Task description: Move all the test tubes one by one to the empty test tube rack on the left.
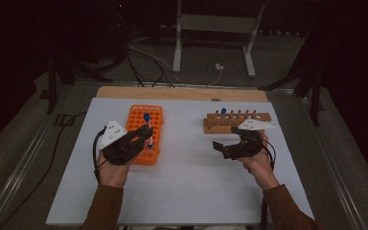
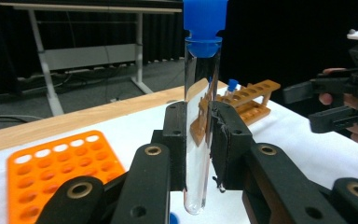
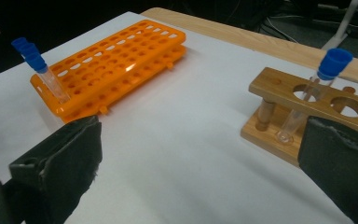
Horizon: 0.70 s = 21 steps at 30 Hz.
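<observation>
Left tongs [image 2: 198, 140] pinching capped tube [image 2: 200, 116], right tongs [image 3: 200, 172] spread; keep tube upright, carry level to wooden rack [image 1: 237, 120], lower into free hole.

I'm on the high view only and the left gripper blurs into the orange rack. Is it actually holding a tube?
Observer: Yes. In the left gripper view, the left gripper is shut on a clear tube with a blue cap, upright between the pads.
Operator: Is that tube clear of the orange rack?
Observer: Its rounded bottom hangs free below the pads, with the orange rack lower and to the side.
Operator: Anything in the wooden rack already?
Observer: The right gripper view shows one blue-capped tube leaning in an end hole of the wooden rack.
Operator: And the right gripper?
Observer: The right gripper is open, nothing between its pads.
</observation>
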Each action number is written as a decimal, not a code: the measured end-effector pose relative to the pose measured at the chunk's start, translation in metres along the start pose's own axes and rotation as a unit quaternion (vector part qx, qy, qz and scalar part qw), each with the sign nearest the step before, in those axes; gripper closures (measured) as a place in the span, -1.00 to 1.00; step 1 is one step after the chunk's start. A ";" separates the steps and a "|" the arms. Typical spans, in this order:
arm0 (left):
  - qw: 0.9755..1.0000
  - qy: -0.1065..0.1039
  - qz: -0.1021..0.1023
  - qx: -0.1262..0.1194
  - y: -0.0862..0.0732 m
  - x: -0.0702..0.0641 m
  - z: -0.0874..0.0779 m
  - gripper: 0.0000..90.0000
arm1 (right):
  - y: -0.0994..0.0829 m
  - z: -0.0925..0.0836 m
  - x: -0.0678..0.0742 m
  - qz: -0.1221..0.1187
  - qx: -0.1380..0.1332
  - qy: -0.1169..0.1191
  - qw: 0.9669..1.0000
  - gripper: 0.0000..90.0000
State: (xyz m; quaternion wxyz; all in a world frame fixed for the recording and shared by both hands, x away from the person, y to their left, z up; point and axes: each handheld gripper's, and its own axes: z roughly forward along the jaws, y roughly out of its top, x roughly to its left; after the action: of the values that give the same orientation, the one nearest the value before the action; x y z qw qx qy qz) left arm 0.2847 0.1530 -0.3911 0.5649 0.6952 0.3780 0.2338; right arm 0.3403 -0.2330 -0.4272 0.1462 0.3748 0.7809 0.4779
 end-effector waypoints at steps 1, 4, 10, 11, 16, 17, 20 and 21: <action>1.000 0.002 0.000 -0.002 0.000 0.002 -0.002 0.73 | -0.001 0.000 -0.001 0.001 0.000 0.000 1.000 -1.00; 1.000 0.011 -0.001 -0.002 -0.001 0.009 -0.006 0.73 | -0.004 -0.001 -0.003 -0.001 0.003 -0.004 1.000 -1.00; 1.000 0.027 -0.005 -0.007 -0.004 0.024 -0.011 0.73 | -0.008 -0.005 -0.007 0.003 0.003 -0.009 1.000 -1.00; 1.000 0.029 -0.007 -0.007 -0.005 0.026 -0.012 0.73 | -0.008 -0.005 -0.007 0.004 0.003 -0.009 1.000 -1.00; 0.999 0.036 -0.009 -0.009 -0.011 0.037 -0.015 0.73 | -0.011 -0.007 -0.009 0.003 0.003 -0.012 1.000 -1.00; 0.999 0.037 -0.009 -0.010 -0.012 0.038 -0.016 0.73 | -0.012 -0.008 -0.009 0.002 0.002 -0.012 1.000 -1.00; 0.999 0.043 -0.009 -0.007 -0.017 0.043 -0.018 0.73 | -0.012 -0.009 -0.009 0.003 0.002 -0.012 1.000 -1.00; 0.999 0.045 -0.010 -0.006 -0.019 0.045 -0.018 0.73 | -0.013 -0.010 -0.009 0.002 0.001 -0.012 1.000 -1.00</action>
State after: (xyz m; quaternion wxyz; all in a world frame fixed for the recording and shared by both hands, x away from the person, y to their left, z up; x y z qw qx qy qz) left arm 0.2933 0.2014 -0.4094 0.5535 0.6772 0.4083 0.2615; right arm 0.3348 -0.2488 -0.4344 0.1540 0.3820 0.7788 0.4730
